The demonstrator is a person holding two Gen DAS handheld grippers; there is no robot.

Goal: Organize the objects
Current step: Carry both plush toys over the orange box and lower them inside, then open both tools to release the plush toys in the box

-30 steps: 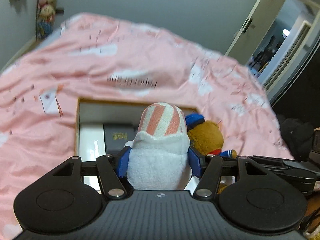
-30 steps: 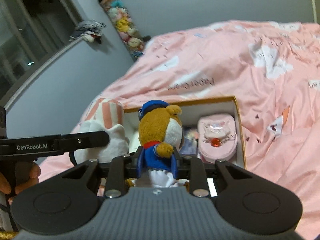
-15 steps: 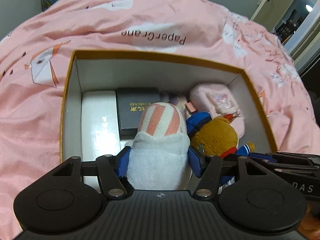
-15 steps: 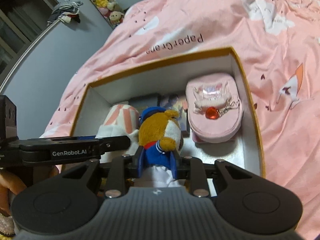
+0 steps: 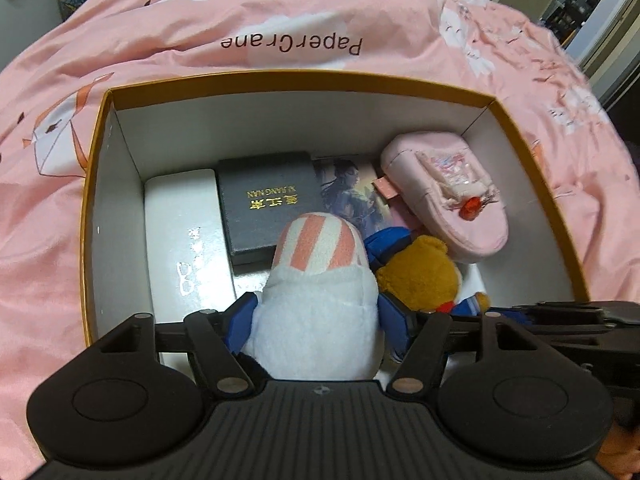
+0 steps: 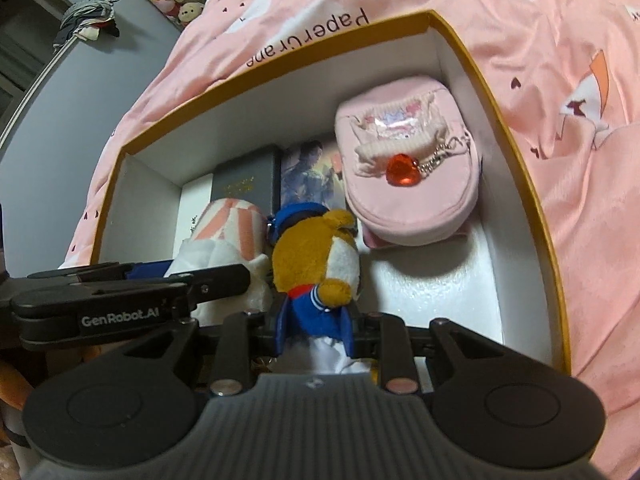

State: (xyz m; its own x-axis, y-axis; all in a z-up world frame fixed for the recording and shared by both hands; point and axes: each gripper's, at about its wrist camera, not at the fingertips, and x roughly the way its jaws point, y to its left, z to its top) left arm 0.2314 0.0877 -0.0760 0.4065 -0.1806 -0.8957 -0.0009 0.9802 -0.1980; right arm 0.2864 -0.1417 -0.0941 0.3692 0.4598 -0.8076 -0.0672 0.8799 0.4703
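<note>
Left gripper (image 5: 318,320): jaws spread wide and just opening further, the white plush with a pink-striped cap (image 5: 318,280) between the blue pads; whether they still press it cannot be told. Right gripper (image 6: 316,326): jaws narrowed, pinching the brown bear plush in a blue sailor suit (image 6: 316,268) at its body. Both toys hang inside the gold-rimmed box (image 5: 96,184). Beyond the fingers lie a white case (image 5: 184,232), a black case (image 5: 268,200) and a pink pouch (image 6: 408,176). The box rests on a pink bedspread (image 5: 280,12).
</note>
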